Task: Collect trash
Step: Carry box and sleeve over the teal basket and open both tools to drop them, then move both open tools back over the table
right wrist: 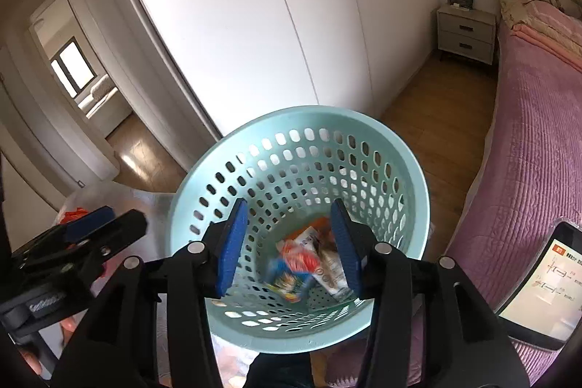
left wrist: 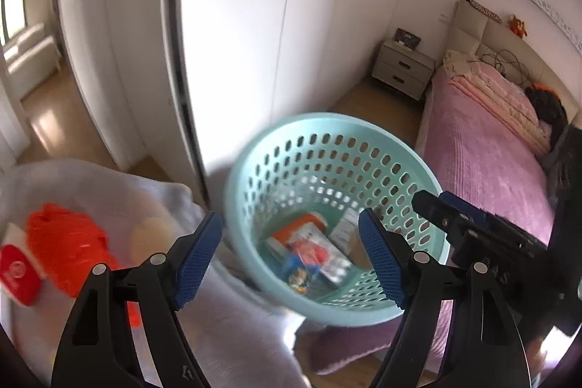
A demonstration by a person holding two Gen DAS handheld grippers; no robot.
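A teal perforated basket (left wrist: pixel 327 120) stands on the floor beside the bed, and both grippers hover over its mouth. Several wrappers and packets (left wrist: pixel 309 250) lie at its bottom. My left gripper (left wrist: pixel 291 260) is open, with nothing between its blue pads (left wrist: pixel 198 260). My right gripper (right wrist: pixel 287 250) is also open above the basket (right wrist: pixel 291 113). Below it a blurred colourful packet (right wrist: pixel 291 275) lies among the wrappers. Each gripper shows in the other's view: the right gripper (left wrist: pixel 433 206) at the right, the left gripper (right wrist: pixel 105 220) at the left.
A translucent white bag (left wrist: pixel 174 199) holding orange and red items (left wrist: pixel 65 253) sits left of the basket. A pink-covered bed (right wrist: pixel 527 151) runs along the right with a lit phone (right wrist: pixel 542 286) on it. White wardrobe doors (right wrist: pixel 254 24) and a nightstand (right wrist: pixel 465 31) stand behind.
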